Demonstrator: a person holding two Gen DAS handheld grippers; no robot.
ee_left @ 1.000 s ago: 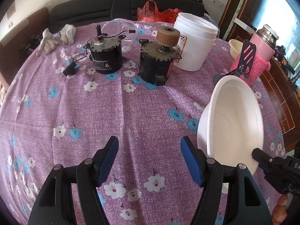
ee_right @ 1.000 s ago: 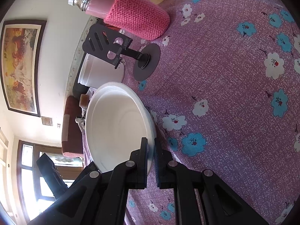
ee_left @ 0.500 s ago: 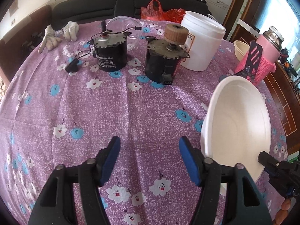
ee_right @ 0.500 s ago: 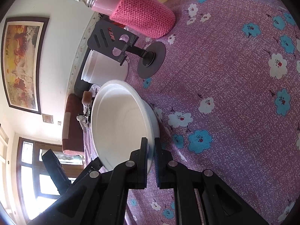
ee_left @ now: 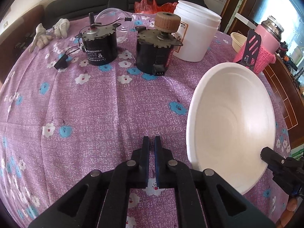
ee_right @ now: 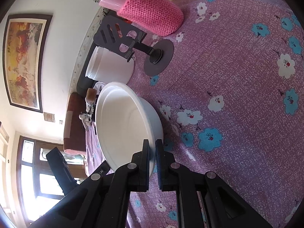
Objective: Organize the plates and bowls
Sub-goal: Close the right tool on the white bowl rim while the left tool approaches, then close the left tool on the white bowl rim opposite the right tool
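Right gripper (ee_right: 151, 152) is pinching the white bowl (ee_left: 230, 125) by its rim, tilted up off the tablecloth (ee_left: 95, 104). Left gripper (ee_left: 151, 150) is pressed together on nothing, with the bowl just to its right.

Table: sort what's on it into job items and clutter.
Job: white bowl, shut in the right gripper; yellow bowl.
Clutter: two motors, white tub, gloves, pink flask, black stand, clear dome.
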